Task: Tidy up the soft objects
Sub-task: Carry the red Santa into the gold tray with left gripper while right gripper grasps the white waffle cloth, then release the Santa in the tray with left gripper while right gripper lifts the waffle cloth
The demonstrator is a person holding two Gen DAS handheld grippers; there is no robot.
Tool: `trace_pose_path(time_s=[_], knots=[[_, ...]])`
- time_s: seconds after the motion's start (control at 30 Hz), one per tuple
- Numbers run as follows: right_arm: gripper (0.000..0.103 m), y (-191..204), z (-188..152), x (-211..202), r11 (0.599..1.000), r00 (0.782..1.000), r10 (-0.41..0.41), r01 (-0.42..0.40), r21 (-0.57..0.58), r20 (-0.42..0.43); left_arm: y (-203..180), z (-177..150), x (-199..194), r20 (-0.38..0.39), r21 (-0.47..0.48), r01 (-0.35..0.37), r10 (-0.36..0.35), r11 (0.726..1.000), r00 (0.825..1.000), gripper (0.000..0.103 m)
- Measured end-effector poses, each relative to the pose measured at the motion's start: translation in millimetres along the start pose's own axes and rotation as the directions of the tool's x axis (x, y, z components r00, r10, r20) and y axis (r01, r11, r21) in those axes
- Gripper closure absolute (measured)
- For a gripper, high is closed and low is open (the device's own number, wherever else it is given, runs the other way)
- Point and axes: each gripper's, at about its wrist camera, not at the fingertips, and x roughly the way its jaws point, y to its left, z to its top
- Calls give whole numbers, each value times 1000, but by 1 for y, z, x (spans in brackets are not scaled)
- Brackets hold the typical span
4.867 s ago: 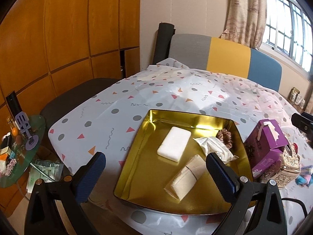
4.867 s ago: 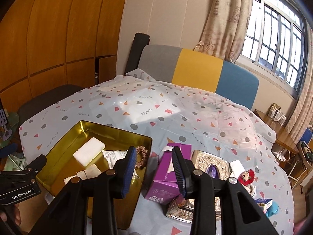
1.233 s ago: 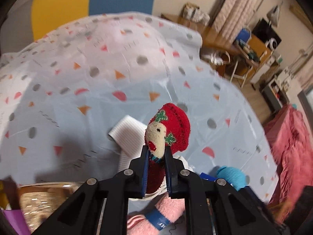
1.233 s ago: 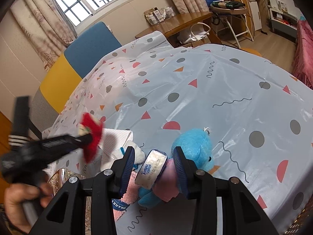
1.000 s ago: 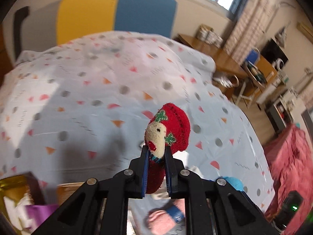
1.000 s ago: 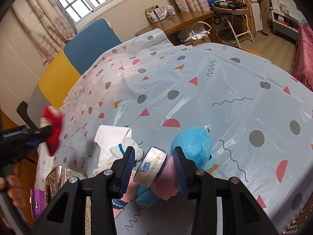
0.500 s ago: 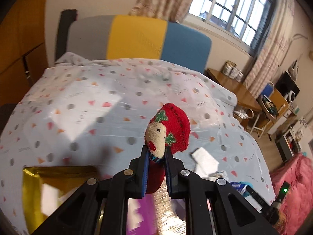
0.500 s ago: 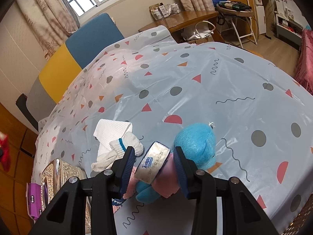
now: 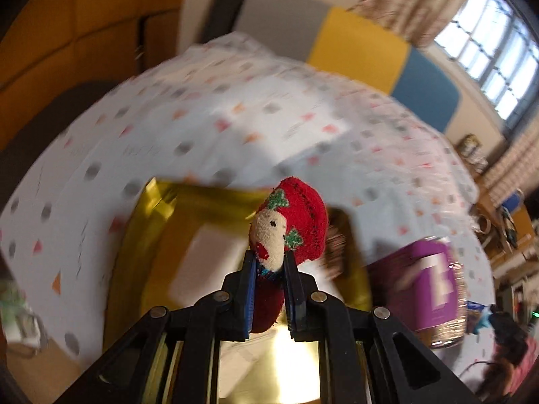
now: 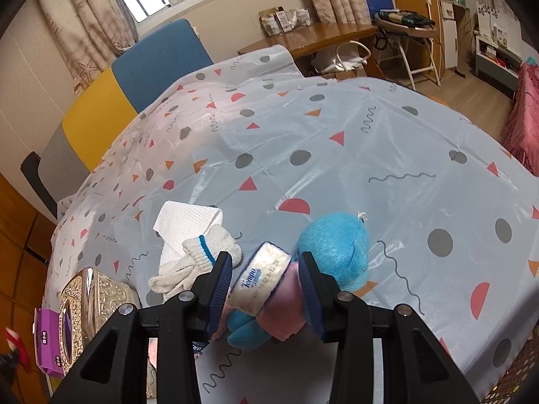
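Note:
My left gripper (image 9: 268,259) is shut on a red plush doll (image 9: 296,222) with a white face, held above the gold tray (image 9: 148,229); this view is blurred by motion. A pale pad (image 9: 198,259) lies in the tray. My right gripper (image 10: 264,266) stands open low over a heap of soft things. A Tempo tissue pack (image 10: 262,276) and a pink cloth (image 10: 286,313) lie between its fingers, and I see no pad pressing on them. A blue plush (image 10: 333,245) lies just right of it. A white glove (image 10: 202,252) on a white towel (image 10: 182,219) lies to its left.
A purple box (image 9: 421,289) stands right of the tray, and also shows as a purple box (image 10: 45,340) beside an ornate silver box (image 10: 91,289). The patterned tablecloth (image 10: 337,141) covers the table. A chair and a wooden desk stand beyond the table's far edge.
My left gripper has swung with the red doll from the soft-thing heap across the table to above the gold tray. The right gripper has stayed over the tissue pack.

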Motion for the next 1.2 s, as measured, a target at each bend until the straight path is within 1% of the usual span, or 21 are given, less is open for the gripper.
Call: trace_pose_path(time_s=[0.1,0.2,0.27,0.33,0.43,0.5,0.57,0.6,0.63,0.73,0.77,0.8,0.87,0.93,1.07,1.1,1.2], knots=[[62,5,0,-2,1000,1000,13,-13,-21,13,22,-9,21,-46,-38,-25,23,999,999,88],[62,10,-1,-3,999,1000,21,-20,-42,21,31,-13,34,-69,-69,-8,3,998,998,88],[62,14,-1,-2,998,1000,20,-19,-60,20,25,-12,39,-73,-58,27,-31,998,997,88],[62,17,-2,0,997,1000,12,-11,-75,14,17,-10,44,-78,-39,39,-42,998,996,87],[62,20,-2,0,996,1000,-4,6,-94,22,8,-3,58,-85,-30,33,-35,999,996,86],[62,22,-2,-1,995,999,-9,13,-102,34,7,0,70,-91,-15,4,-5,1000,996,79],[62,23,-2,-3,994,999,-11,16,-111,46,6,-1,76,-90,-6,-20,19,1000,996,59],[62,24,-1,-3,993,999,-8,14,-116,50,7,-3,76,-84,-4,-28,28,1000,996,53],[62,25,-1,-4,992,999,-4,11,-122,53,8,-5,76,-74,-4,-42,42,999,996,45],[62,32,-1,-6,987,998,10,-1,-160,60,11,-12,71,-44,6,-64,64,998,997,40],[62,36,-1,-5,984,998,22,-12,-176,53,12,-13,70,-37,10,-74,75,997,997,37],[62,40,-1,-4,982,998,27,-18,-190,48,14,-16,67,-22,14,-87,88,996,996,35],[62,48,1,0,974,999,42,-34,-224,30,17,-20,62,-6,18,-95,95,995,995,34],[62,57,7,7,965,998,65,-63,-253,-2,18,-25,56,10,25,-104,104,994,995,33],[61,82,18,28,937,996,72,-87,-338,-58,19,-35,44,44,23,-106,104,994,994,28],[59,89,22,36,927,994,74,-99,-361,-80,18,-39,40,50,24,-102,101,994,994,28],[59,108,30,65,903,985,65,-126,-411,-158,17,-48,33,63,16,-89,88,996,994,28]])
